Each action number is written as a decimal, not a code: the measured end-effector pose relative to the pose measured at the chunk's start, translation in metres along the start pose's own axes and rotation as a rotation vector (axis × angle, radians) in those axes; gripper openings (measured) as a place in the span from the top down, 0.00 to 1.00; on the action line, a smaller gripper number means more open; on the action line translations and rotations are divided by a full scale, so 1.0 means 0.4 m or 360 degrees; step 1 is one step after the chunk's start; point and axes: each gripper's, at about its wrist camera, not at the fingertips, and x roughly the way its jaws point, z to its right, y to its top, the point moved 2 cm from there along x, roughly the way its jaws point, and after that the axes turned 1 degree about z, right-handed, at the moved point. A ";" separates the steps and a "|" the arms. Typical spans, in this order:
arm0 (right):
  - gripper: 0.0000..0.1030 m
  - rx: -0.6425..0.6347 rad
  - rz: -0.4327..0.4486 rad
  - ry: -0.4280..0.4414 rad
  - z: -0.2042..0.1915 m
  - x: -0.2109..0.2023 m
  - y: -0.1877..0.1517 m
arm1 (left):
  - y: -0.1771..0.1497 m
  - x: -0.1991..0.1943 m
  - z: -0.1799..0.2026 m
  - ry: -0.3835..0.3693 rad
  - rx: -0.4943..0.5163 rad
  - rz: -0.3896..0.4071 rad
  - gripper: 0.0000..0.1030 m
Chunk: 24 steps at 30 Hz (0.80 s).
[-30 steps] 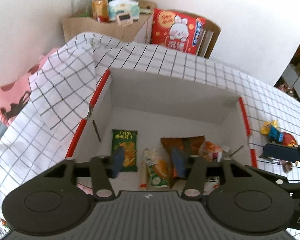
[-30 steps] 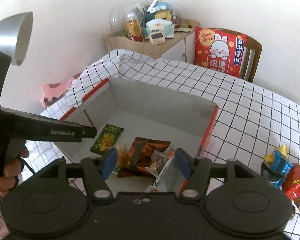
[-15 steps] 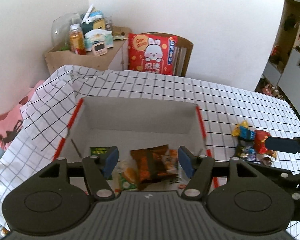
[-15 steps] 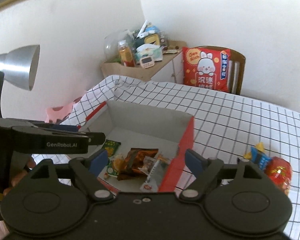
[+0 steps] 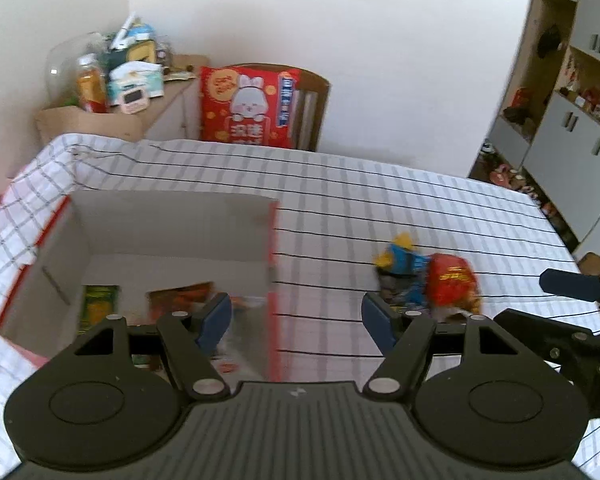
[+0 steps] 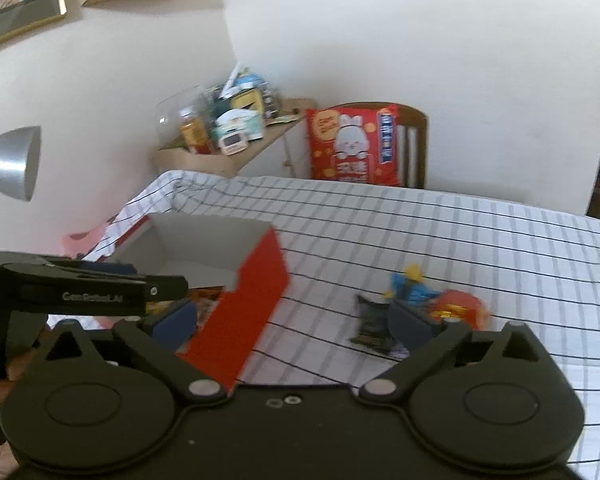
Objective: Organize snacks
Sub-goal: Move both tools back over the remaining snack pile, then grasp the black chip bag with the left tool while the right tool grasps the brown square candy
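Bright soft daylight, faint shadows, motion blur throughout, fisheye bending at edges

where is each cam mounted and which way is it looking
Left wrist: on the left claw, angled down at the box and snack pile; own open fingers and the right claw show.
Right wrist: on the right claw, facing the same table from further right; own open fingers, the left claw and a hand show.
Shared: box, snack pile, red bunny bag.
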 end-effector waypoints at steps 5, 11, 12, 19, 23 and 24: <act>0.00 -0.0015 -0.0022 -0.0061 0.095 -0.014 -0.018 | -0.008 0.049 0.075 -0.0024 -0.0028 -0.0026 0.28; 0.01 -0.0049 -0.0109 -0.0138 0.184 0.002 -0.071 | -0.024 0.135 0.143 0.0047 -0.0018 -0.0101 0.28; 0.01 -0.0050 -0.0127 -0.0144 0.198 0.009 -0.080 | -0.028 0.150 0.153 0.0053 -0.0019 -0.0114 0.28; 0.02 -0.0027 -0.0223 -0.0189 0.280 0.054 -0.128 | -0.036 0.251 0.215 0.0088 0.0006 -0.0196 0.28; 0.04 0.0031 -0.0268 -0.0193 0.322 0.096 -0.137 | -0.035 0.300 0.246 0.0094 0.0053 -0.0226 0.28; 0.05 0.0042 -0.0277 -0.0190 0.329 0.106 -0.141 | -0.036 0.313 0.251 0.0098 0.0068 -0.0233 0.28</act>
